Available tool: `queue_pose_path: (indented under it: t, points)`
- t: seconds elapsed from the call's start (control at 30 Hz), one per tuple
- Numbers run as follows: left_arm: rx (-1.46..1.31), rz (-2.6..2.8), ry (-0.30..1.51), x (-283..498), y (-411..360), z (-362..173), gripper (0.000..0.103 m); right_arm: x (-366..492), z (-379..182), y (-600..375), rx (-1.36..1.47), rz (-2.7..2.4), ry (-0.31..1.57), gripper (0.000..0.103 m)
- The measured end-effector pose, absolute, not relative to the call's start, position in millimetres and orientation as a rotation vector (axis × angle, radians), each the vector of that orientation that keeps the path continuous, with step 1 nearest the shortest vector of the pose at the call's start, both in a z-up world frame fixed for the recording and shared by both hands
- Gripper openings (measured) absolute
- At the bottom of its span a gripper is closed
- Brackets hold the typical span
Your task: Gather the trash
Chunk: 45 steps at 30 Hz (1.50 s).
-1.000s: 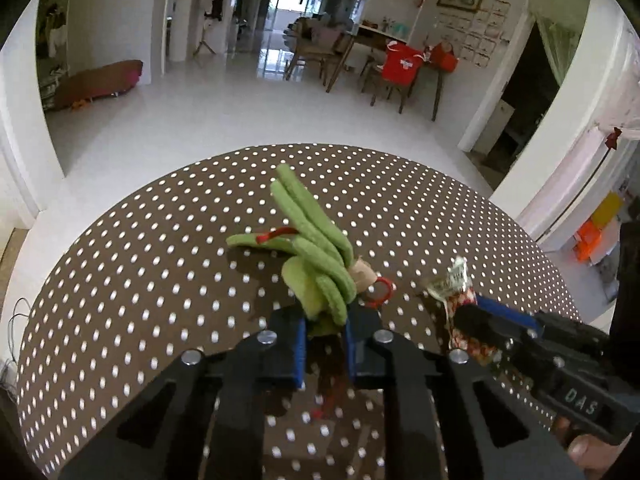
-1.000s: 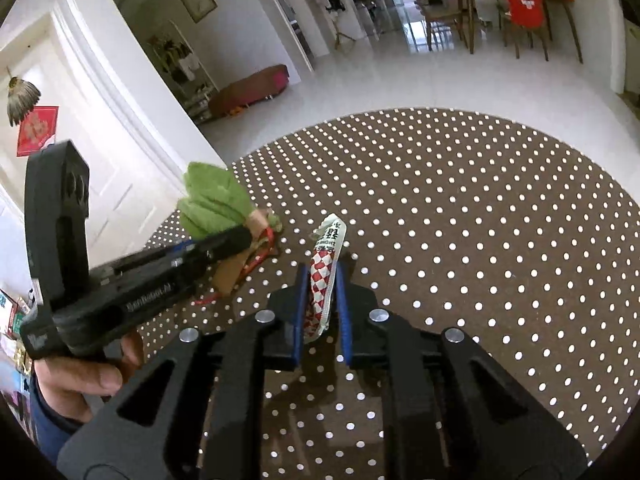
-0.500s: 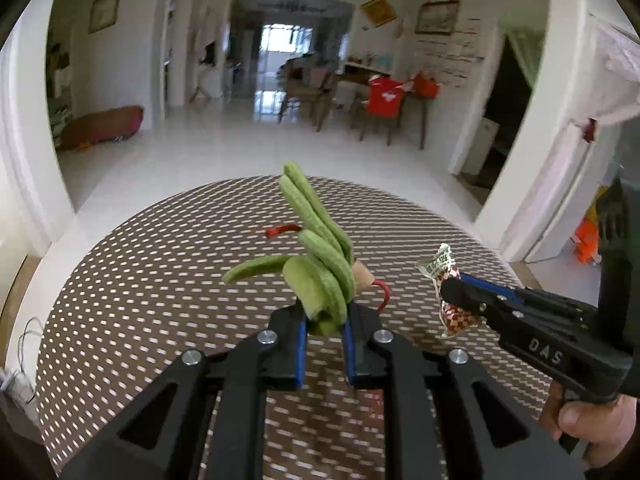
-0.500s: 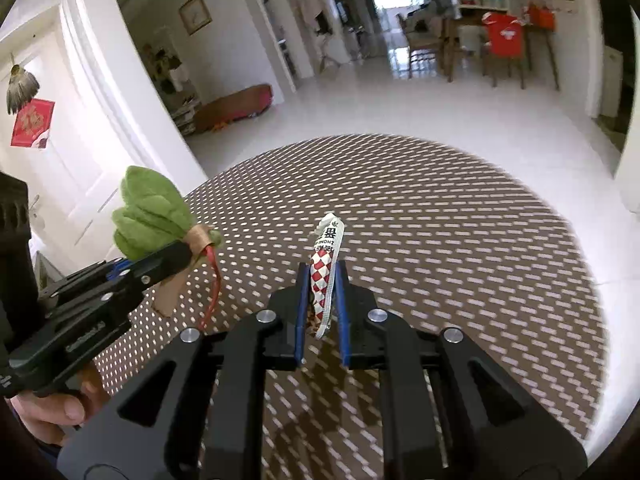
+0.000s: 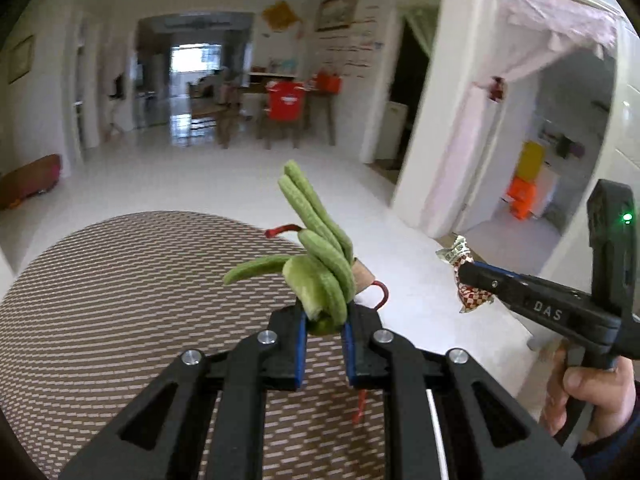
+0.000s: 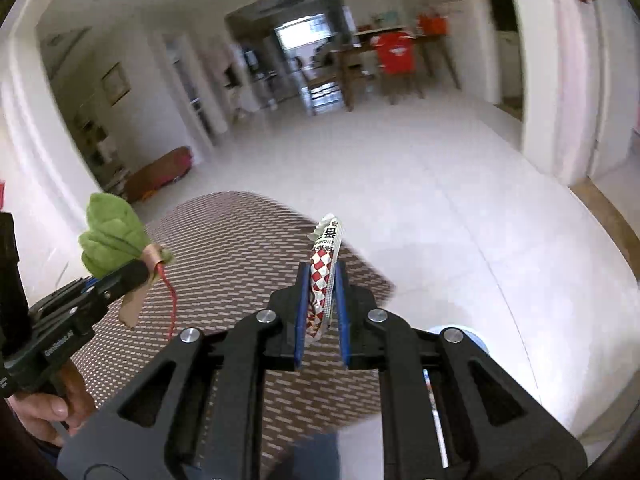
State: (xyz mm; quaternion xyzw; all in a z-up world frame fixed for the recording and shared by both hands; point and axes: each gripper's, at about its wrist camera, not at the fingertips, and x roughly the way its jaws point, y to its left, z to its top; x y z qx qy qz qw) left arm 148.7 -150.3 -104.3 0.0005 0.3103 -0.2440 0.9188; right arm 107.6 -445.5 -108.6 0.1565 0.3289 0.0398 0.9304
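The left gripper (image 5: pixel 324 326) is clenched on a bunch of green plush leaves (image 5: pixel 320 264) tied with a red cord (image 5: pixel 380 294), and the right gripper (image 6: pixel 322 280) is clenched on one red-and-white checkered snack wrapper (image 6: pixel 324 276). Both are held in the air above the near edge of a round table (image 5: pixel 120 300) covered in a brown cloth with white dots; in the left wrist view the wrapper (image 5: pixel 466 280) hangs to the right of the leaves, past the table's rim. So there are two pieces of trash, one in each tool. Beyond the table lies a glossy white tiled floor (image 6: pixel 420 184), leading to a dining table (image 5: pixel 288 92) at the far wall with one chair draped in red cloth (image 5: pixel 286 100). A low reddish-brown bench (image 5: pixel 28 178) sits on the floor left of the round table, and a doorway (image 5: pixel 560 140) with a pale pink curtain opens to its right.
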Motion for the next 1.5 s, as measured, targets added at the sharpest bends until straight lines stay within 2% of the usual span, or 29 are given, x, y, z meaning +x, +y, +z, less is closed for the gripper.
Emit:
queue_pose_path:
  t: [0.3, 0.8, 0.93, 1.0, 1.03, 1.07, 1.1, 1.13, 1.23, 1.37, 1.5]
  points:
    - [0.063, -0.638, 0.737, 161.1, -245.6, -132.9, 0.014, 80.9, -147.6, -548.0, 0.413, -0.046, 0.717, 0.013]
    - [0.162, -0.704, 1.02, 233.9, -339.2, -214.6, 0.016, 128.0, -209.5, -579.5, 0.526, -0.099, 0.859, 0.013]
    - [0.176, -0.719, 1.085, 254.4, -351.6, -234.9, 0.019, 139.0, -227.7, -586.7, 0.557, -0.094, 0.907, 0.014]
    - [0.192, -0.711, 1.117, 263.9, -361.9, -243.0, 0.029, 142.9, -234.9, -591.4, 0.577, -0.093, 0.919, 0.016]
    - [0.196, -0.708, 1.128, 268.8, -370.1, -245.0, 0.046, 143.5, -237.4, -595.5, 0.604, -0.1, 0.919, 0.021]
    - [0.198, -0.712, 1.128, 272.8, -376.6, -244.7, 0.066, 143.1, -238.3, -597.4, 0.629, -0.118, 0.916, 0.047]
    - [0.201, -0.706, 1.119, 277.1, -377.7, -242.6, 0.074, 142.1, -239.3, -603.0, 0.645, -0.135, 0.906, 0.068]
    - [0.207, -0.694, 1.109, 278.5, -379.3, -241.5, 0.08, 141.2, -239.6, -606.0, 0.652, -0.142, 0.898, 0.068]
    - [0.209, -0.681, 1.102, 282.6, -384.4, -240.8, 0.085, 138.1, -238.1, -608.2, 0.658, -0.149, 0.901, 0.069]
    - [0.19, -0.645, 1.083, 281.1, -377.3, -234.3, 0.087, 136.4, -231.6, -612.0, 0.666, -0.18, 0.886, 0.093]
    - [0.19, -0.62, 1.049, 271.5, -367.8, -218.0, 0.09, 134.0, -225.2, -607.8, 0.635, -0.229, 0.89, 0.097]
